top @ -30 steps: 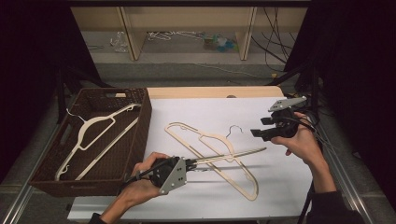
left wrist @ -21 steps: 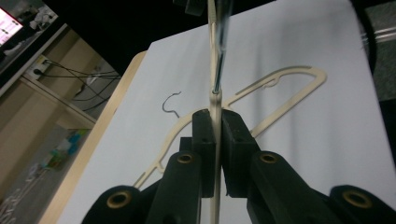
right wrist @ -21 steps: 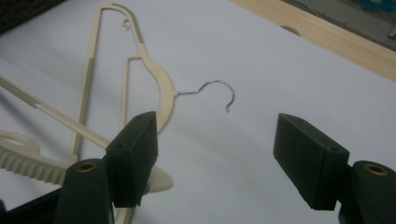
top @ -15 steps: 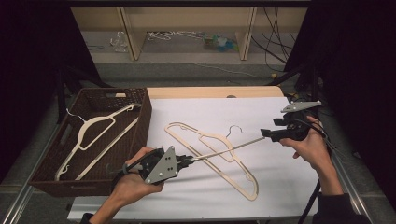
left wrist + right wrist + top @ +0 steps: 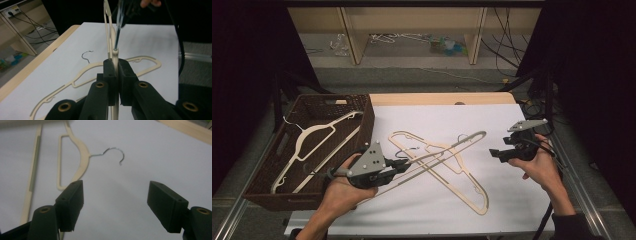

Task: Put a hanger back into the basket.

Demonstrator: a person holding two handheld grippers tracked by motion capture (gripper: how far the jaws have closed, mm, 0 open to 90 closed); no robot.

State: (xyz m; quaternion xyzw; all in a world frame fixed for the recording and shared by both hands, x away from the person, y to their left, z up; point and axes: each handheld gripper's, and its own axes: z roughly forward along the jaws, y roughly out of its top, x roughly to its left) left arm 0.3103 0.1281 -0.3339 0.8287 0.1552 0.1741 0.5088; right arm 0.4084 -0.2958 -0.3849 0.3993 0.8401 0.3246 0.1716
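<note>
- High view: the left hand-held gripper [image 5: 399, 166] sits just beside the brown basket [image 5: 362, 102], near its front right corner, with its jaws clamped on the end of a cream hanger [image 5: 447, 148].
- The held hanger slants away from the basket, lifted off the white bench [image 5: 492, 210], its far end pointing towards the right hand-held gripper [image 5: 494, 154].
- A second cream hanger [image 5: 467, 181] lies flat on the bench, farther from the basket than the left gripper, crossing under the held one.
- Inside the basket lies a third hanger [image 5: 309, 142].
- The right hand-held gripper is well apart from the basket, near the far side edge of the bench; its jaws stand wide with nothing between them and have just been opening.
- Left gripper view: both black pads press on the hanger's thin cream bar [image 5: 115, 62].
- Right gripper view: the wide jaws frame bare bench, with the flat hanger's wire hook [image 5: 115, 153] beyond them.
</note>
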